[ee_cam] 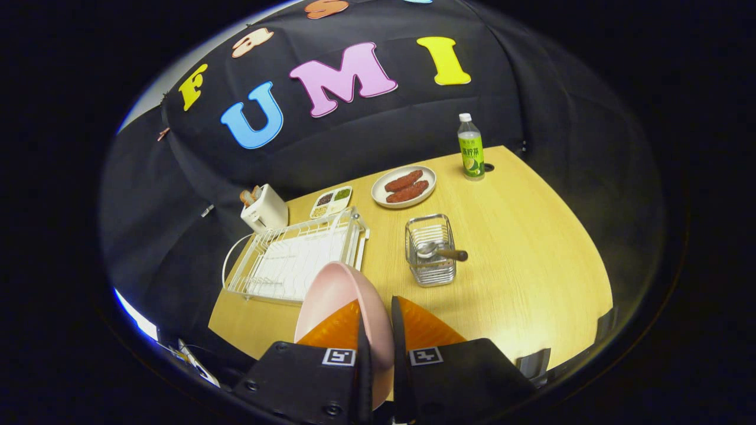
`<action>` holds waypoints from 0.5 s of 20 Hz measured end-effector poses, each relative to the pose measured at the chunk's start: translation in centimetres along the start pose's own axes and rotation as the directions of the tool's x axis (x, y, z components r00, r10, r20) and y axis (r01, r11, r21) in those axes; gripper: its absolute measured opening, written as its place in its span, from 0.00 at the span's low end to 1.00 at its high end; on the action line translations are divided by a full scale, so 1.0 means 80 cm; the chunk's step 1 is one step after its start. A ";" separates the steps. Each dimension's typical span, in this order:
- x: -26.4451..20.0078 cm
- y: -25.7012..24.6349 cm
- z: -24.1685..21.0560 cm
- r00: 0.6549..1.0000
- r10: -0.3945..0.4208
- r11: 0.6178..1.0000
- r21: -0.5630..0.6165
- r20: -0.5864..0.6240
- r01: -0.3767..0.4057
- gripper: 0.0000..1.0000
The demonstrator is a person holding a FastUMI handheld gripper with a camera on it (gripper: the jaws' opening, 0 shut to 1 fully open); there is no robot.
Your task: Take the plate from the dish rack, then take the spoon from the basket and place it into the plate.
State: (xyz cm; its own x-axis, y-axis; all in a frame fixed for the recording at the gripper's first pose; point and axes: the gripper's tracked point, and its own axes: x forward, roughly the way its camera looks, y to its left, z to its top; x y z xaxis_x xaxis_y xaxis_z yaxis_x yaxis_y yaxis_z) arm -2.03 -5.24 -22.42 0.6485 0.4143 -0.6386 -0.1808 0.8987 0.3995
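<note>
A smooth pink plate point(339, 295), round and shallow, was held on edge in the claw point(377, 330), its rim pinched between the ribbed orange fingers point(425, 327). It was carried above the pale wood-grain table point(531, 248), just before the white wire dish rack point(295, 260). Beyond the fingers, a spoon point(440, 252) was seen lying across the square metal wire basket point(430, 251), its brown handle pointed away from the rack.

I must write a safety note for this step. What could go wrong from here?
1. The fingers pinch the pink plate by its rim only; it stands tilted and could slip or swing.
2. Held above the table beside the dish rack, it may knock the rack when lowered.
3. The spoon lies across the basket, awkward to grasp.
</note>
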 end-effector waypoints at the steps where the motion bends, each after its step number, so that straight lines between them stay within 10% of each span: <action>1: 0.007 -0.012 -0.013 1.000 0.009 1.000 -0.001 -0.021 -0.009 0.18; 10: 0.094 -0.062 -0.087 0.981 0.104 0.992 0.089 -0.161 -0.091 0.19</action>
State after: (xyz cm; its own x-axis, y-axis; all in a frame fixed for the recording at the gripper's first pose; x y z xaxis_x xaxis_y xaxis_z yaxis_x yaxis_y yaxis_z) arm -1.39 -5.63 -33.75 0.4983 0.5236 -0.6911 -0.1728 0.8411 0.5126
